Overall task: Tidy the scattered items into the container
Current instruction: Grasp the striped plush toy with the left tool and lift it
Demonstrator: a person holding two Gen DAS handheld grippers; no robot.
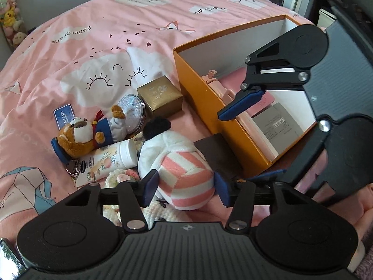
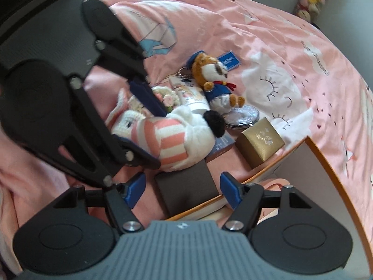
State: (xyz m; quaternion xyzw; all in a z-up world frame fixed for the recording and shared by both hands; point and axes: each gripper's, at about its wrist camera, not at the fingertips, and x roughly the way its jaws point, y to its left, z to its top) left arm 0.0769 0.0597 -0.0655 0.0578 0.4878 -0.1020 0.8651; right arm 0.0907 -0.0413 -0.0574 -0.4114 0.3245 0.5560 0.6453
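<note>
A pink-and-white striped plush (image 1: 184, 182) with a black pom-pom lies on the pink bed cover. My left gripper (image 1: 185, 187) is open and straddles it, a blue fingertip close on each side; the right wrist view shows the same gripper (image 2: 163, 137) around the plush (image 2: 167, 140). My right gripper (image 2: 183, 190) is open and hangs over a dark brown flat case (image 2: 186, 184) beside the orange box (image 2: 331, 177), not gripping it. In the left wrist view the right gripper (image 1: 237, 147) hovers at the near wall of the orange box (image 1: 193, 74), which holds pink items and a grey booklet (image 1: 277, 128).
Scattered on the cover are a gold box (image 1: 160, 98), a glittery round compact (image 1: 132, 109), a sailor bear plush (image 1: 79, 137), a lotion tube (image 1: 112, 158), a blue card (image 1: 64, 114) and a crocheted piece (image 1: 121, 177). The cover stretches bare beyond them.
</note>
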